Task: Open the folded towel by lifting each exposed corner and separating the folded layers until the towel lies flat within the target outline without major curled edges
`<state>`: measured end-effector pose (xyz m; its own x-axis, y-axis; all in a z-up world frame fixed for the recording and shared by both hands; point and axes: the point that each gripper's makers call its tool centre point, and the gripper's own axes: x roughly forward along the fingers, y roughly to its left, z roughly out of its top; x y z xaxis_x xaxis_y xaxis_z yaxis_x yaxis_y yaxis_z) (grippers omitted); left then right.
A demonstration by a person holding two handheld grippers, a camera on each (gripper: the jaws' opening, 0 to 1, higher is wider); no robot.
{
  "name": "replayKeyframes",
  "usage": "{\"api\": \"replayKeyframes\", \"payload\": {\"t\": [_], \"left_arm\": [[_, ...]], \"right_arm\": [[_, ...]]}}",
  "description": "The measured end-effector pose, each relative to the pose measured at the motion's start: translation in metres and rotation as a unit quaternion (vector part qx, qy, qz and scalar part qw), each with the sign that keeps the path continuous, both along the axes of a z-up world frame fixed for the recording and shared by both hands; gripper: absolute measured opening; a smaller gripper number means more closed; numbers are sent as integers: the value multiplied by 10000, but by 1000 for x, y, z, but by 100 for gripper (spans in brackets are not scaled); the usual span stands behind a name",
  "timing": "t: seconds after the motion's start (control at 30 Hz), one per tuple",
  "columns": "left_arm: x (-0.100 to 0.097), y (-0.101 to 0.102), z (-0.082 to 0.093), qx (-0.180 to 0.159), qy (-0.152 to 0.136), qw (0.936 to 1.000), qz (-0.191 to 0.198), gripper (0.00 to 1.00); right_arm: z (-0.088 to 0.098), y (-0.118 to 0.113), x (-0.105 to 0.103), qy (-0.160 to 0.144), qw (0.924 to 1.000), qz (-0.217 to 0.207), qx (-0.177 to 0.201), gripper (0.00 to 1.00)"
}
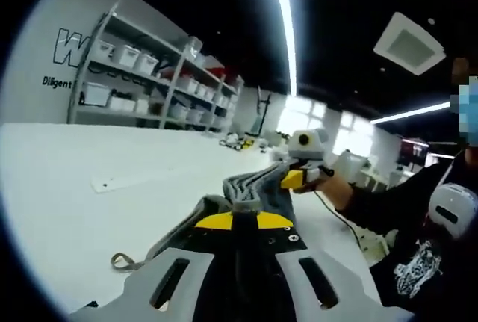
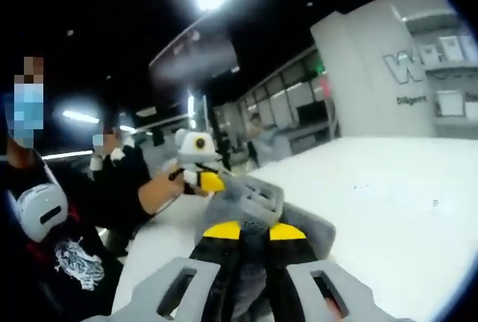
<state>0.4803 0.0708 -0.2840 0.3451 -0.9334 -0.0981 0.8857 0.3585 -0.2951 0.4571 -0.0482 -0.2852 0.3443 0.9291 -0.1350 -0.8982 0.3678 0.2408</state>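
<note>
The white tabletop (image 1: 67, 180) stretches away under you, and the grey towel (image 1: 250, 187) is not resting flat on it: most of the cloth hangs in the air between your two grippers, well above the surface and nearer your own edge than the far edge by the shelves (image 1: 142, 83). You appear to be mid-way through the opening step, with the towel lifted and drawn out rather than laid down, so it is not yet flat in any outline. Your left gripper (image 1: 237, 221) is pinching the towel, the dark cloth bunched tight between its jaws, and from there the fabric runs forward to the other gripper. Your right gripper (image 2: 254, 236) is likewise clamped on the towel, with folds piled just beyond its yellow tips. Next, you will likely need to pull the two held corners apart until the layers fall open, then lower the cloth evenly so no edge curls. A short strap (image 1: 123, 262) lies on the tabletop near your left side.
</note>
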Motion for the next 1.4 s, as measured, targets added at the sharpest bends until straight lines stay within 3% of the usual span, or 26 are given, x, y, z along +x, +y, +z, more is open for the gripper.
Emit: {"api": "replayKeyframes", "payload": {"t": [0.7, 0.9, 1.1, 1.4], "left_arm": [[-52, -4, 10, 35, -696, 9976, -42, 6], [-68, -7, 6, 95, -825, 9965, -37, 6], [-89, -10, 3, 279, -1196, 9924, -114, 7], [-112, -13, -8, 233, -1264, 9912, -310, 7]], "right_arm": [[9, -2, -36, -769, 9967, 61, -242, 5], [4, -2, -50, -974, 9948, 49, -287, 5], [-2, -2, -70, -1154, 9927, 138, -328, 6], [-16, -2, -98, -1269, 9909, 199, -400, 6]]}}
